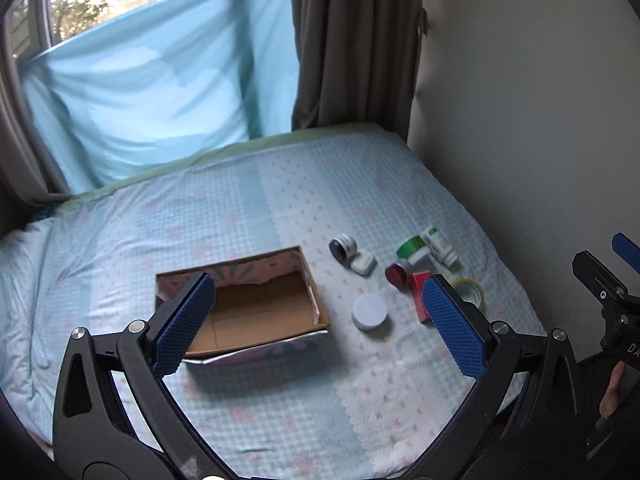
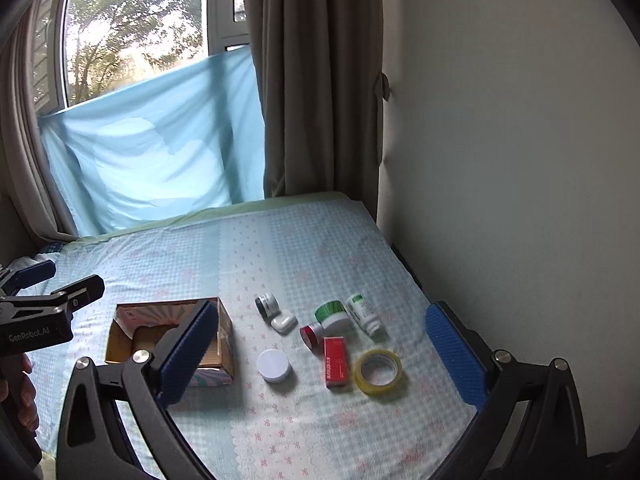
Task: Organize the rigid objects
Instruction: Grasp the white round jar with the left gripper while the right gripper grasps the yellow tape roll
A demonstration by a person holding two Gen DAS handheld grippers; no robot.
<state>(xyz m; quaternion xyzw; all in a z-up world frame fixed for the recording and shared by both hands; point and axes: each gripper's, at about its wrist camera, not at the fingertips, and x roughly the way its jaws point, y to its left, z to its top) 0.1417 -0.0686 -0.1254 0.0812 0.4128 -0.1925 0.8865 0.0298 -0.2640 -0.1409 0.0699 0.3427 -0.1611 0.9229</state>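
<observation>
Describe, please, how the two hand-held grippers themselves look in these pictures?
Both match: the left hand-held gripper and right hand-held gripper have glossy black, curved frames with triangular cut-outs and silver pivot bolts. Their fingers carry blue pads with a fine diamond texture. White "GenRobot.AI" lettering marks the left one's side in the right wrist view. No cables show.

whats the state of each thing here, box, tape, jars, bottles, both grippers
cardboard box: open, empty
tape roll: lying flat
white round jar: upright, lid on
red box: lying flat
red-capped bottle: on its side
white bottle: on its side
left gripper: open, holding nothing
right gripper: open, holding nothing
</observation>
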